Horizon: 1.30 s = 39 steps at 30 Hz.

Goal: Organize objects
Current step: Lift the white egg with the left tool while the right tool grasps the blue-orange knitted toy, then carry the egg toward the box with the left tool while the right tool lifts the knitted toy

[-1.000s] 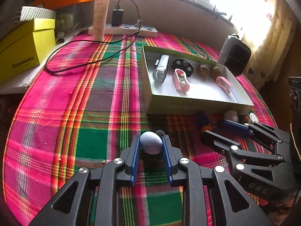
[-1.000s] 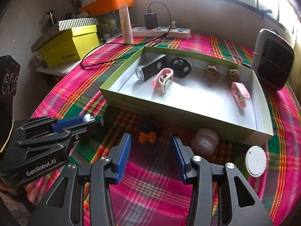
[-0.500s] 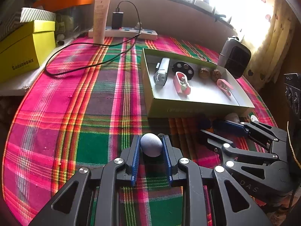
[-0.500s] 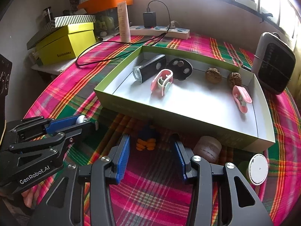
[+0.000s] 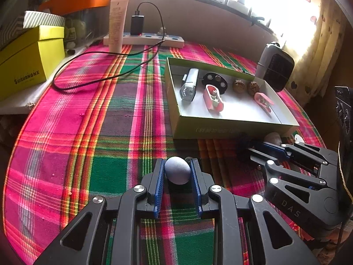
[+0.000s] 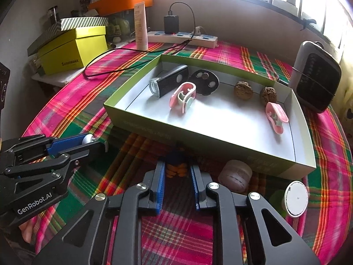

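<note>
While the left gripper (image 5: 177, 173) is clamping the grey egg (image 5: 177, 173), the right gripper (image 6: 176, 172) is sitting open around the small toy (image 6: 176, 169); ahead, the box wall (image 6: 198, 137) is risking a snag.

A lived-in home is suggested: a round table (image 6: 326, 137) is covered by a bright plaid cloth (image 5: 92, 119) beneath a curtained window (image 5: 313, 22), and a power strip (image 6: 183, 37), stacked boxes (image 6: 72, 48) and a small heater (image 6: 315, 77) are kept around it.
</note>
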Each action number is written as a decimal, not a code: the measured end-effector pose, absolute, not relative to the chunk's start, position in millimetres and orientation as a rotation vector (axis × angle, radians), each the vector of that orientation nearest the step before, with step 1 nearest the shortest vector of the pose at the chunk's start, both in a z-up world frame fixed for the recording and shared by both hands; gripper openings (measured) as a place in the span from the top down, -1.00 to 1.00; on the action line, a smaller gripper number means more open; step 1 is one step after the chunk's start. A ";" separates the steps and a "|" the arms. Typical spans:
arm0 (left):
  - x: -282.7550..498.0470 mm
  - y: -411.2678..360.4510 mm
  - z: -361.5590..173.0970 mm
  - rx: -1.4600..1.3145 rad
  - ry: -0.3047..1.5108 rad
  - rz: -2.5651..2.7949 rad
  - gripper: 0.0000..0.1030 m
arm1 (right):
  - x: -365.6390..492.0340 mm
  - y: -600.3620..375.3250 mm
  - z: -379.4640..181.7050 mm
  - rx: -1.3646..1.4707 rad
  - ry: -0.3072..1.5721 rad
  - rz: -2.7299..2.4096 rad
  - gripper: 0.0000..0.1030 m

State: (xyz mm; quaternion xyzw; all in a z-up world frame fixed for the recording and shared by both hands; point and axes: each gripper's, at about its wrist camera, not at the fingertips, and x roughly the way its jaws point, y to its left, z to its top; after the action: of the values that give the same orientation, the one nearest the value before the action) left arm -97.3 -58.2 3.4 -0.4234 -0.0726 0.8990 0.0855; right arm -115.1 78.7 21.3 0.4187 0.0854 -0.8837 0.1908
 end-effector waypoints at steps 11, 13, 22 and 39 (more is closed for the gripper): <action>-97.1 -57.6 3.6 -1.263 -0.216 2.681 0.59 | -114.4 79.2 21.2 1.177 0.230 -2.482 0.61; -97.2 -57.6 3.5 -1.263 -0.215 2.682 0.59 | -114.3 79.2 21.2 1.177 0.228 -2.482 0.61; -97.2 -57.2 4.0 -1.266 -0.206 2.683 0.59 | -114.0 80.9 20.7 1.177 0.212 -2.479 0.61; -91.8 -57.7 13.7 -1.222 -0.176 2.690 0.60 | -106.2 87.9 29.8 1.136 0.153 -2.475 0.61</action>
State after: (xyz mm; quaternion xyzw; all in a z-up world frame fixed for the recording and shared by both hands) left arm -91.8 -57.7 13.7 -0.4110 -0.0593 0.9051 0.0908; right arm -106.2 87.9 29.8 0.4076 0.0549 -0.8881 0.2055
